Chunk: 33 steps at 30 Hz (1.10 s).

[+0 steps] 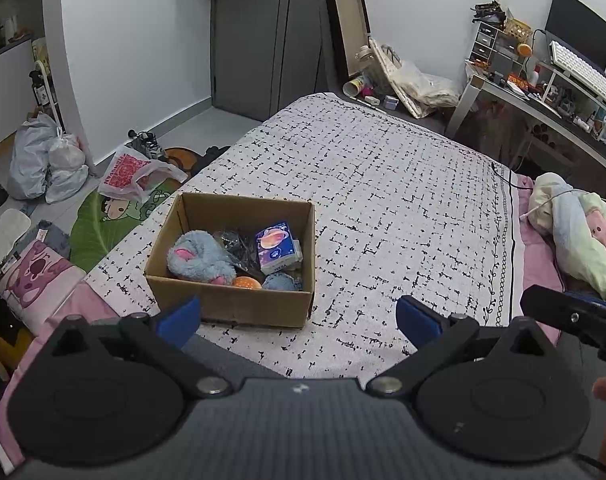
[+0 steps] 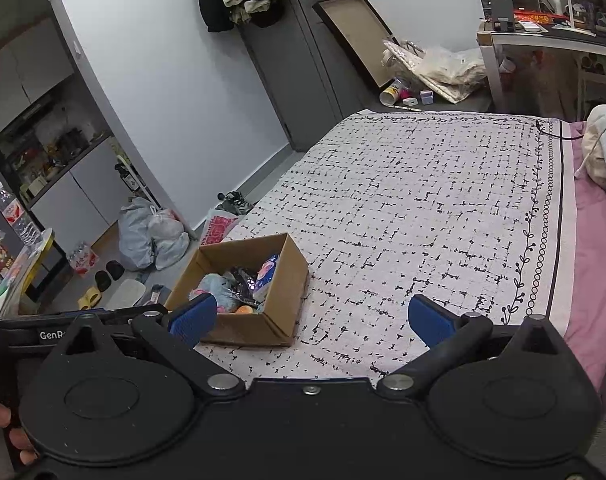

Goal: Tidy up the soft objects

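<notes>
The cardboard box point(image 1: 231, 264) of soft things sits near the bed's left edge, beside the blanket point(image 1: 403, 208) border. Both the left gripper point(image 1: 299, 316) and right gripper point(image 2: 311, 320) are spread, empty (a nudge might tip it floorward).

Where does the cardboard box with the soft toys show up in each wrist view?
Left wrist: the cardboard box sits lower centre-left on the patterned blanket, just beyond the left gripper, which is open.
Right wrist: the same box lies lower left of centre, behind the left-hand finger of the open right gripper.
Shared landmark: the framed board leaning on the far wall.
</notes>
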Each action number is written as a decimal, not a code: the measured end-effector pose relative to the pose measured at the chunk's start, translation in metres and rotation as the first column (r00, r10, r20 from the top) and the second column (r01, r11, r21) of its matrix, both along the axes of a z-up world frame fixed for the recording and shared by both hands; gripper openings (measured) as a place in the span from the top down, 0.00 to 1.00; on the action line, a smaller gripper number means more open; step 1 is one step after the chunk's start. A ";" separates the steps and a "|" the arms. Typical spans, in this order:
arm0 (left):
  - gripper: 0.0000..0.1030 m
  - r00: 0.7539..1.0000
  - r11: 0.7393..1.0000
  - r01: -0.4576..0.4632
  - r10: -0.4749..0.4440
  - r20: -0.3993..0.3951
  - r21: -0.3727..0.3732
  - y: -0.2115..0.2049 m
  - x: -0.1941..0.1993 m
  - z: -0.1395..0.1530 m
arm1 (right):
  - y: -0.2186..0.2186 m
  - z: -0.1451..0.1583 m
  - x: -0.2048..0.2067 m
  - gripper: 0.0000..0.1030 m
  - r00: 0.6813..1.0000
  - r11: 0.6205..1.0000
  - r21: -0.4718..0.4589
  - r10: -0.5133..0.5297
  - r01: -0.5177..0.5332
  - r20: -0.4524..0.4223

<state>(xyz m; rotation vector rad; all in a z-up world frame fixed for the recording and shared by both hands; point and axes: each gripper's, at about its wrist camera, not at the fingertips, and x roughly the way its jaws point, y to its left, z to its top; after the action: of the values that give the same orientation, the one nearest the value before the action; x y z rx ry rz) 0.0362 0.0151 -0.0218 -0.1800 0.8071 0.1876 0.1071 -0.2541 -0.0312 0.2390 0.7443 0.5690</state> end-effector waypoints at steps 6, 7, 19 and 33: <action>0.00 1.000 1.000 0.002 -0.002 -0.002 0.000 -0.001 0.000 -0.001 | -0.001 0.001 0.000 0.00 1.000 1.000 -0.001 0.002 -0.002 0.004; 0.00 1.000 1.000 0.002 -0.002 -0.003 0.001 -0.001 0.000 -0.001 | -0.001 0.001 0.000 0.00 1.000 1.000 0.000 0.003 -0.003 0.003; 0.00 1.000 1.000 0.004 -0.004 -0.004 0.000 -0.002 -0.001 0.000 | -0.001 0.000 0.002 0.00 1.000 1.000 -0.007 -0.001 0.001 0.002; 0.00 1.000 1.000 0.006 -0.006 -0.008 -0.004 -0.001 -0.002 -0.002 | 0.001 0.000 0.000 0.00 1.000 1.000 -0.011 0.006 -0.006 0.005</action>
<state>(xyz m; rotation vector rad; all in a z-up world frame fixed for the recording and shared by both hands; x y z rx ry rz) 0.0343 0.0139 -0.0235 -0.1805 0.8159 0.1815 0.1076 -0.2527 -0.0311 0.2250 0.7433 0.5712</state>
